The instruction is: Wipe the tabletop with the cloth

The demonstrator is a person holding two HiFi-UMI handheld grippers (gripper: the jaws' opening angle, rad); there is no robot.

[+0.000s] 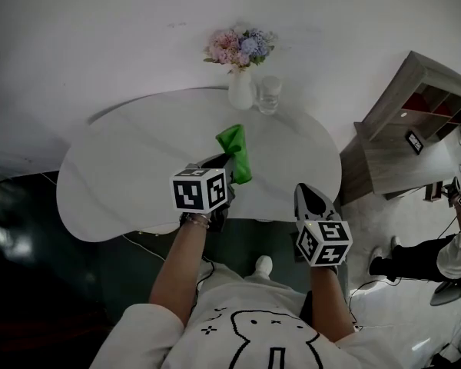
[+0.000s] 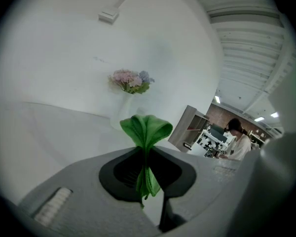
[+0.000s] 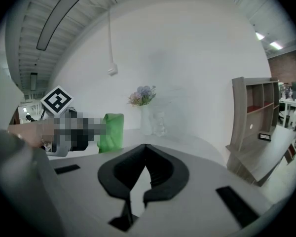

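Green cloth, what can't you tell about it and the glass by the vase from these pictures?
Green cloth: in the head view its gripped end is hidden behind the left gripper; whether it touches the tabletop is unclear.
Glass: too small in the head view and hazy in the right gripper view; contents unknown.

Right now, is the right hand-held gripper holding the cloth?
No, the right hand-held gripper is shut on nothing; the left hand-held gripper pinches the green cloth.
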